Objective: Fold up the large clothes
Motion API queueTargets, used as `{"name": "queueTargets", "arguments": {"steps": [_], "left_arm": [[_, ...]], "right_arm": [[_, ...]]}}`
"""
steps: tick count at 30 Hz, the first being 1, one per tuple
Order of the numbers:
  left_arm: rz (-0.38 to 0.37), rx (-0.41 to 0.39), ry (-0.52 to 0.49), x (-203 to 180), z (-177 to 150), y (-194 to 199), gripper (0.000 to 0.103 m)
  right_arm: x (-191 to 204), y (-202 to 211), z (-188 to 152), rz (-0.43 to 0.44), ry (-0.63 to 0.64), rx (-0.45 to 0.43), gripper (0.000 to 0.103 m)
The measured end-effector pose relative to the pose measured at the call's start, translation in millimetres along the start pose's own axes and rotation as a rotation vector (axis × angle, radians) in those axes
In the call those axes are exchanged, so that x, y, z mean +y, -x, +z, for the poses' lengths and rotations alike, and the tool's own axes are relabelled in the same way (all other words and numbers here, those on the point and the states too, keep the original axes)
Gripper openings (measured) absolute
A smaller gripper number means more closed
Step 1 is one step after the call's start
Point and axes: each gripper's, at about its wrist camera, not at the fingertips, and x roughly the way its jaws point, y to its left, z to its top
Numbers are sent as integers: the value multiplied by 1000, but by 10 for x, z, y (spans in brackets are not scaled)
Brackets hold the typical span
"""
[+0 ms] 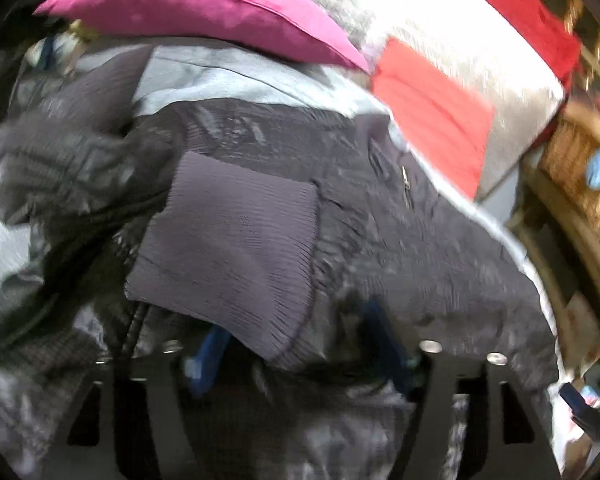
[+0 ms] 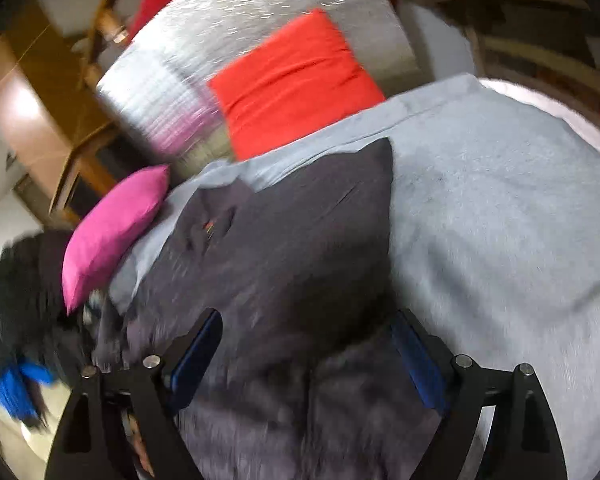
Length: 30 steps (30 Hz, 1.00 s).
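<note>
The left gripper [image 1: 296, 364] has its jaws set close about dark fabric: the ribbed cuff [image 1: 228, 256] of the dark jacket [image 1: 380, 248] drapes over and between the blue pads [image 1: 204, 364], so it reads as holding that sleeve end, though blur hides the exact pinch. The right gripper [image 2: 306, 356] stands with jaws wide, the jacket's smoother dark panel [image 2: 292, 248] lying between them, apparently ungripped. From the left jaws the jacket runs up and away toward the pink cushion [image 1: 188, 8], its long axis lying roughly along that line; from the right jaws the same cloth rises to a pointed corner [image 2: 380, 152], with bare grey bedspread [image 2: 500, 208] to the right. The left gripper is deeper in the garment, so the sleeve fold likely turns on it, with the right free to pin the body. The jacket lies on the bed; beyond are a red cushion [image 2: 292, 84], a silvery quilted headboard or cover [image 2: 204, 64] and wooden furniture [image 2: 44, 92].
</note>
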Motion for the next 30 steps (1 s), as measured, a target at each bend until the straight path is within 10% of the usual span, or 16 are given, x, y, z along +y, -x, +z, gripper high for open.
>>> {"name": "queueTargets", "arguments": {"steps": [4, 8, 12, 16, 22, 23, 24, 30], "left_arm": [[-43, 71, -32, -103, 65, 403, 76], [-39, -76, -71, 300, 208, 1167, 79], [256, -251, 5, 1239, 500, 1612, 79], [590, -261, 95, 2162, 887, 1580, 79], [746, -181, 35, 2605, 1179, 1232, 77], [741, -164, 34, 2623, 1206, 1175, 58], [734, -127, 38, 2671, 1251, 1109, 13], [624, -135, 30, 2429, 1391, 1397, 9]], "right_arm": [[283, 124, -474, -59, 170, -10, 89], [429, 176, -740, -84, 261, -10, 89], [447, 122, -852, -86, 310, 37, 89], [329, -45, -858, -92, 256, 79, 89], [297, -90, -879, -89, 255, 91, 91], [308, -93, -880, -91, 260, 92, 92], [315, -99, -883, -92, 263, 92, 92], [282, -107, -877, -65, 243, 86, 93]]}}
